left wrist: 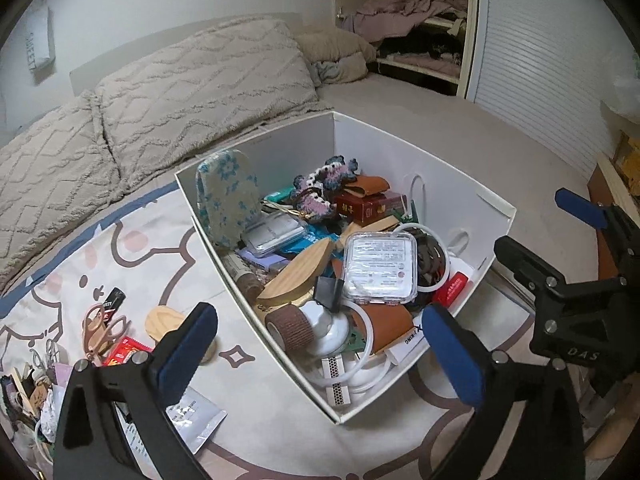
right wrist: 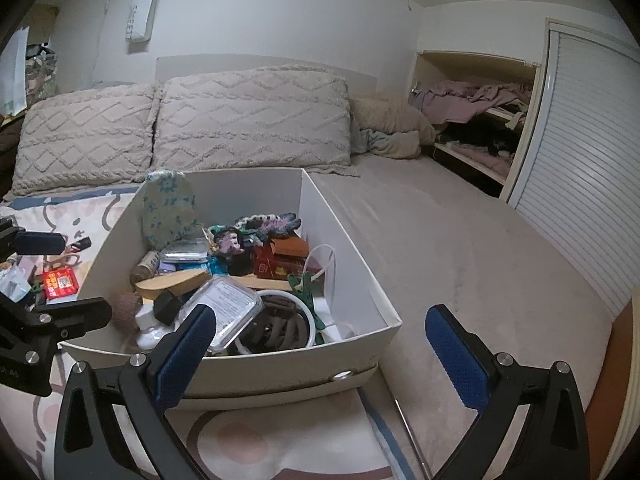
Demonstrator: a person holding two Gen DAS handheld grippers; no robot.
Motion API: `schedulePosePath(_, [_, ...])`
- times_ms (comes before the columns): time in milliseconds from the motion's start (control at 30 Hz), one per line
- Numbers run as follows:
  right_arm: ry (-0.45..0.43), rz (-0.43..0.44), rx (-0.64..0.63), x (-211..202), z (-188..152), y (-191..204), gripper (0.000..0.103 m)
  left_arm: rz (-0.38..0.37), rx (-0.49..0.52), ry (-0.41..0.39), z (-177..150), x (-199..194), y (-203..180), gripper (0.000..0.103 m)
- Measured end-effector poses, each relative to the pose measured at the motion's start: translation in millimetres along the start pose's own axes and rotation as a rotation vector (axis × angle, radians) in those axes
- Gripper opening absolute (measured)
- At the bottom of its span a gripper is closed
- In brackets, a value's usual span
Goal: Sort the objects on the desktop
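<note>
- The left gripper (left wrist: pixel 320 350) has its blue-padded jaws spread wide with nothing between them; it hangs over the near corner of the white box (left wrist: pixel 420 152).
- Just ahead of its fingertips, inside the box, lie a brown tape roll (left wrist: pixel 289 326), a white bottle (left wrist: pixel 326 326) and a matchbox (left wrist: pixel 338 382); a little farther in sits a clear plastic case (left wrist: pixel 378 270) beside a curved wooden piece (left wrist: pixel 298 276).
- Deeper in the box, a floral pouch (left wrist: pixel 228 196) leans on the far-left wall, with a crocheted toy (left wrist: pixel 324 184) and a red carton (left wrist: pixel 366 204) behind the case.
- Left of this gripper, outside the box on the cartoon-print blanket (left wrist: pixel 132 248), lie scissors (left wrist: pixel 102 326), a red packet (left wrist: pixel 124 352), a wooden oval (left wrist: pixel 166 322) and a white sachet (left wrist: pixel 196 414) near its left finger.
- The right gripper (right wrist: pixel 320 350) is likewise fully spread and holds nothing; it hovers at the box's near wall (right wrist: pixel 360 344).
- Its left finger overlaps the clear case (right wrist: pixel 228 306); brown hair clips (right wrist: pixel 276 328) inside a white ring lie just ahead of its gap.
- To this gripper's right there is only the beige bed sheet (right wrist: pixel 480 248).
</note>
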State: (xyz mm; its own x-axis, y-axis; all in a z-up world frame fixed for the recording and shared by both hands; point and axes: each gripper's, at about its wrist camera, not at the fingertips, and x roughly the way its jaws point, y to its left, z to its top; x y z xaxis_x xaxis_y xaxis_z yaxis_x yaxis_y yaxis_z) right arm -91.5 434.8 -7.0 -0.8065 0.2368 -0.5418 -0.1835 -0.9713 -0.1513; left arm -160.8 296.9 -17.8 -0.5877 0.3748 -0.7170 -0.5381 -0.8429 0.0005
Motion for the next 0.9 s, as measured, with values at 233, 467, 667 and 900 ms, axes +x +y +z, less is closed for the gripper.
schedulePosePath(233, [-0.020,0.015,0.046,-9,-4,-3,0.103,0.030,-0.043,-0.074,-9,-23,11,0.103])
schedulePosePath(467, [-0.057,0.046,0.060,-27,-2,4,0.103,0.048,-0.112,-0.132,-21,-46,28,0.103])
schedulePosePath(667, [-0.104,0.088,0.030,-49,3,20,0.103,0.081,-0.092,-0.178,-37,-68,28,0.103])
schedulePosePath(900, [-0.168,0.140,0.050,-84,-1,30,0.103,0.121,-0.099,-0.230,-52,-98,28,0.103])
